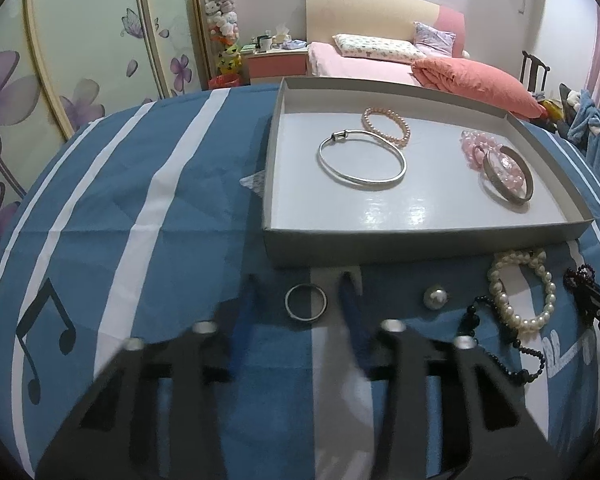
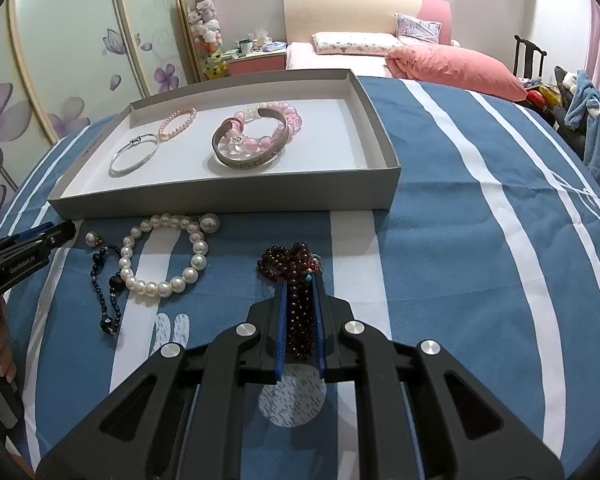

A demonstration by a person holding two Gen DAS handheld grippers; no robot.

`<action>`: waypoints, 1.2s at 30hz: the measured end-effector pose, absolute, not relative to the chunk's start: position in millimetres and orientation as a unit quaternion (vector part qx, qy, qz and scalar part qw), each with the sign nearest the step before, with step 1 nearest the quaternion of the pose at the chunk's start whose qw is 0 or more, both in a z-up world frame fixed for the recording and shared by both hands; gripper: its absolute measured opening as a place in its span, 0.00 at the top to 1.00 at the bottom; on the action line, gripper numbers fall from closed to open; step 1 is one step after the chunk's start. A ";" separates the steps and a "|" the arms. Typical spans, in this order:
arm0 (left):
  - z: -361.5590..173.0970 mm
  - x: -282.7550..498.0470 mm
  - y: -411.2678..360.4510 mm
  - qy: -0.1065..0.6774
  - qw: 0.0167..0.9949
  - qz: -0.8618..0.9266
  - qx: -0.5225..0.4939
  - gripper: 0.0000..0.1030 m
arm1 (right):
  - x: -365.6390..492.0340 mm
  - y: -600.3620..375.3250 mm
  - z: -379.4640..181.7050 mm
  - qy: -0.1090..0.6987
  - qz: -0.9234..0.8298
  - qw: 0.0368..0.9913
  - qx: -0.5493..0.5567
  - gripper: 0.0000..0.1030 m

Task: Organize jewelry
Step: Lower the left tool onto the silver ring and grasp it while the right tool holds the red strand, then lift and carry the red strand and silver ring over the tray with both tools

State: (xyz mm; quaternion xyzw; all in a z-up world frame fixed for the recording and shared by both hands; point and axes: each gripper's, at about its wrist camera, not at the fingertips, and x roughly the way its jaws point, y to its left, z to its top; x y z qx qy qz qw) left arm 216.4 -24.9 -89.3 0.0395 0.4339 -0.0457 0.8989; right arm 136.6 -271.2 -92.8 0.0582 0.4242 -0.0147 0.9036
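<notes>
Jewelry lies partly on a blue striped cloth (image 2: 440,240) and partly in a shallow grey tray (image 2: 228,196). The right gripper (image 2: 300,280) is clamped on a dark red bead strand (image 2: 296,272), which runs between its blue pads and bunches on the cloth at the fingertips. The tray's near wall stands directly ahead of this gripper. To the gripper's left lie a white pearl bracelet (image 2: 164,256), a dark blue bead strand (image 2: 108,292) and a pearl stud (image 2: 92,239).

The left gripper (image 1: 300,280) is blurred, its jaws apart and not touching the silver ring (image 1: 306,303) lying between the fingertips. The tray wall stands just beyond them. Inside the tray lie a thin silver bangle (image 1: 362,160), a pink pearl bracelet (image 1: 386,126), and a wide silver cuff (image 1: 508,180) resting on pink crystal beads (image 1: 476,148).
</notes>
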 end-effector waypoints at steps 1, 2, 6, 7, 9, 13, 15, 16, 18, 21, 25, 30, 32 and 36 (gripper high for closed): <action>-89.1 215.3 -25.3 0.433 0.899 -0.047 0.041 0.79 | 136.6 -271.1 -92.8 0.424 -0.015 0.904 0.058 0.88; -89.1 213.0 -25.3 0.433 0.899 -0.046 0.044 0.79 | 136.5 -271.2 -92.8 0.424 -0.014 0.904 0.059 0.88; -89.0 201.6 -22.5 0.434 0.898 -0.056 0.045 0.79 | 136.3 -271.7 -92.7 0.424 -0.014 0.903 0.060 0.88; -89.0 197.5 -21.4 0.434 0.898 -0.060 0.044 0.79 | 136.3 -271.9 -92.7 0.424 -0.013 0.903 0.060 0.88; -89.5 189.7 -20.9 0.434 0.897 -0.067 0.045 0.79 | 136.5 -271.6 -92.7 0.424 -0.014 0.903 0.060 0.88; -90.7 186.1 -19.2 0.433 0.897 -0.073 0.043 0.78 | 137.1 -272.2 -92.6 0.424 -0.013 0.903 0.061 0.88; -91.1 186.7 -19.4 0.434 0.897 -0.072 0.043 0.78 | 137.1 -272.4 -92.6 0.424 -0.013 0.903 0.061 0.88; -91.0 186.9 -18.7 0.434 0.897 -0.073 0.043 0.78 | 137.1 -272.4 -92.6 0.424 -0.013 0.903 0.061 0.88; -91.3 189.1 -17.2 0.434 0.897 -0.074 0.041 0.77 | 137.1 -272.4 -92.6 0.424 -0.013 0.903 0.061 0.88; -91.7 188.0 -16.9 0.434 0.897 -0.075 0.038 0.77 | 137.1 -272.6 -92.7 0.425 -0.013 0.903 0.061 0.88; -91.6 187.8 -16.8 0.434 0.897 -0.076 0.036 0.78 | 137.2 -272.6 -92.6 0.425 -0.013 0.903 0.061 0.88; -91.6 187.9 -17.2 0.434 0.897 -0.075 0.037 0.78 | 137.6 -273.1 -92.6 0.425 -0.012 0.903 0.063 0.88; -91.7 187.7 -17.1 0.434 0.897 -0.075 0.037 0.78 | 137.7 -273.4 -92.6 0.425 -0.011 0.903 0.065 0.88; -91.8 187.8 -16.9 0.434 0.897 -0.075 0.037 0.78 | 137.3 -273.8 -92.6 0.424 -0.010 0.903 0.068 0.88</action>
